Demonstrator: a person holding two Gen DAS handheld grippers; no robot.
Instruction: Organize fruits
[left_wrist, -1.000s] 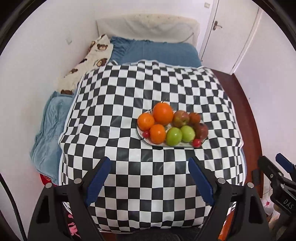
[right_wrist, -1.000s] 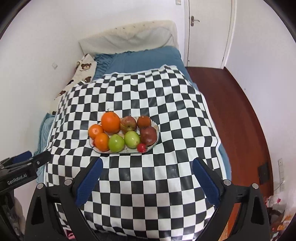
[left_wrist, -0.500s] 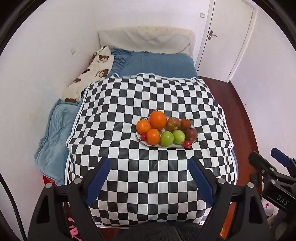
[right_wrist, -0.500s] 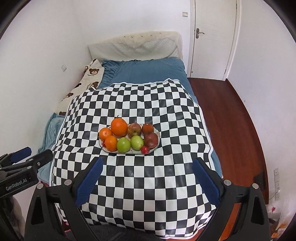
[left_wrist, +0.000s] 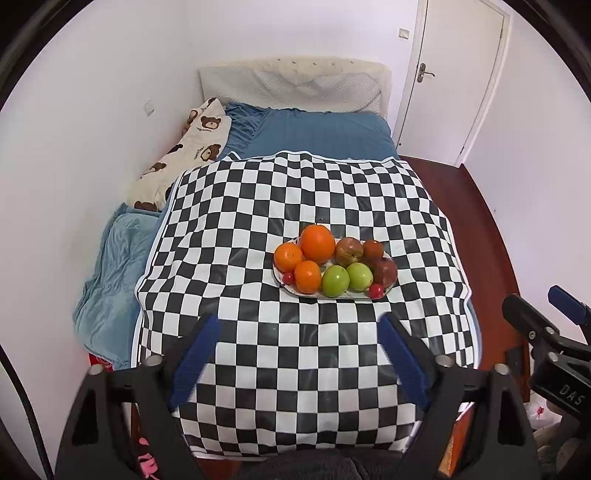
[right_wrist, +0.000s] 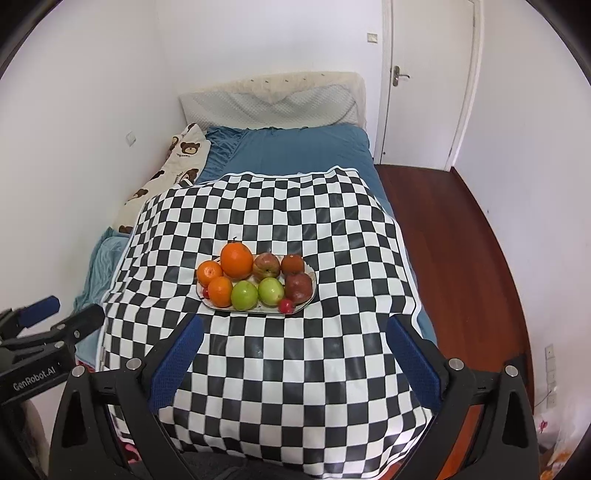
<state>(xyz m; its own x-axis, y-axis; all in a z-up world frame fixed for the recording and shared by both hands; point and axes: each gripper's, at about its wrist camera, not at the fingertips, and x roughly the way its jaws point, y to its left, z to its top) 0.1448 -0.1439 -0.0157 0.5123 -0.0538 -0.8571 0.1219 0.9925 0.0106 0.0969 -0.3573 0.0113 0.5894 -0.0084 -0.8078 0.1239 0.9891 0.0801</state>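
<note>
An oval white plate (left_wrist: 388, 255) (right_wrist: 313, 276) rests on the black-and-white checkered cloth (left_wrist: 295, 369). It carries a large orange (left_wrist: 317, 243) (right_wrist: 236, 261), two smaller oranges, two green apples (left_wrist: 335, 280) (right_wrist: 244, 295), a reddish apple (left_wrist: 349, 252), two dark red fruits and small red tomatoes (left_wrist: 376, 290). My left gripper (left_wrist: 298, 323) hovers short of the plate, its jaws opening with nothing between them. My right gripper (right_wrist: 295, 325) is open and empty, also on the near side of the plate. Each gripper shows at the edge of the other's view.
The cloth covers a bed with a blue sheet (left_wrist: 325, 136) and a bear-print pillow (left_wrist: 184, 155) against the left wall. A blue blanket (left_wrist: 110, 266) hangs at the left. Dark wooden floor (right_wrist: 461, 240) runs along the right towards a white door (right_wrist: 424, 74).
Both grippers have risen and drawn back from the plate, so the fruit looks smaller and more of the bed and door shows. The fruit has not moved.
</note>
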